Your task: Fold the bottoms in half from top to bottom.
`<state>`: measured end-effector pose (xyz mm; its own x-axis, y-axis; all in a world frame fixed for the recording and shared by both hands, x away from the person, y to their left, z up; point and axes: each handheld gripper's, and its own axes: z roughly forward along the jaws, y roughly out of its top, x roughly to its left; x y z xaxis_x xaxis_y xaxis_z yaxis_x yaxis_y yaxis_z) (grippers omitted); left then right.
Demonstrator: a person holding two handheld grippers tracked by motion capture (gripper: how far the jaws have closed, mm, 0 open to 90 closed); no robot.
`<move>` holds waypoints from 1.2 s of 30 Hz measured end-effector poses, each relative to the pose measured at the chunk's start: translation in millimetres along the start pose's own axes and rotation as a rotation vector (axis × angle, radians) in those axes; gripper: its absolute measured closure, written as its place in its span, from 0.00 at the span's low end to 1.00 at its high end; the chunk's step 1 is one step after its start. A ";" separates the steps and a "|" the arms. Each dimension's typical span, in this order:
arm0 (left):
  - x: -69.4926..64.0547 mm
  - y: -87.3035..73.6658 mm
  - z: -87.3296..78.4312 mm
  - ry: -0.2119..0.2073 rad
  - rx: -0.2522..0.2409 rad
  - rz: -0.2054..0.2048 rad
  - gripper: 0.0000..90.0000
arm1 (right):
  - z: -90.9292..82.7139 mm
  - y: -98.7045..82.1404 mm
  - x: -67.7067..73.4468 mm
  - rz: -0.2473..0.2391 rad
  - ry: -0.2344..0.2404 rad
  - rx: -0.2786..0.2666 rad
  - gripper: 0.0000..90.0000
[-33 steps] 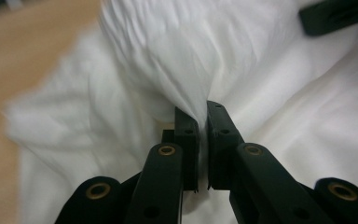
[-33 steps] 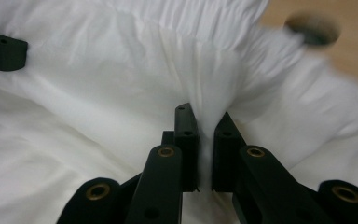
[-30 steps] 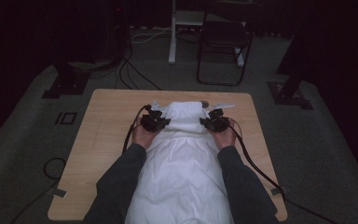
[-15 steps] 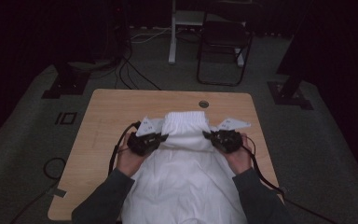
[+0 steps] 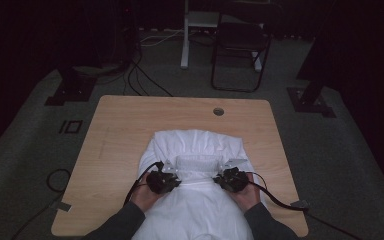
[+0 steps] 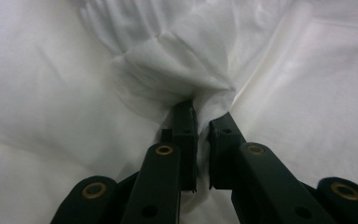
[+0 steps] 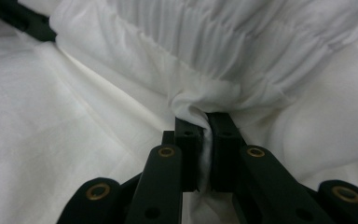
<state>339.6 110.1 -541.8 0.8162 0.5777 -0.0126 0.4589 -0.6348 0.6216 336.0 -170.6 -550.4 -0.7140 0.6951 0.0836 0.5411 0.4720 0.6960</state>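
A white garment (image 5: 195,142) with a gathered elastic band (image 5: 198,162) lies on the wooden table (image 5: 120,130) and hangs over its near edge toward the person. The band end is folded back over the lower part. My left gripper (image 5: 172,172) is shut on a bunch of the white fabric (image 6: 177,70) at the band's left end, the cloth pinched between its black jaws (image 6: 204,116). My right gripper (image 5: 225,175) is shut on the band's right end, where a twist of cloth (image 7: 191,105) is squeezed between the jaws (image 7: 205,122). Both hands hold the grippers near the table's front.
A round cable hole (image 5: 218,111) sits near the table's far edge. Cables (image 5: 275,197) trail from the grippers across the front of the table. A dark chair (image 5: 240,50) and stand bases (image 5: 70,90) are on the carpet beyond the table.
Both grippers have moved toward the person and lower, drawing the garment's band end back over the rest of the cloth. The far part of the table now lies bare.
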 end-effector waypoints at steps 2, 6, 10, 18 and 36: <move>7.1 4.6 1.9 0.010 0.010 0.016 0.93 | 2.4 2.1 -4.1 0.028 0.020 0.001 0.93; 26.6 19.0 9.1 0.069 0.033 0.051 0.92 | 11.9 8.6 -14.3 0.080 0.043 -0.017 0.92; 45.7 33.5 18.5 0.108 0.038 0.041 0.92 | 23.7 22.6 -27.2 0.088 0.020 -0.024 0.92; 60.3 51.9 34.2 0.187 0.019 0.013 0.92 | 45.5 55.4 -59.6 0.076 -0.082 -0.014 0.92; 64.9 90.8 -31.4 0.197 -0.243 -0.057 0.95 | -9.6 97.1 -77.3 0.074 -0.086 -0.202 0.95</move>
<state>423.2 106.1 -461.6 0.6973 0.7118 0.0846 0.3849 -0.4713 0.7935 439.4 -183.7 -482.4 -0.6303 0.7717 0.0846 0.4846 0.3060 0.8195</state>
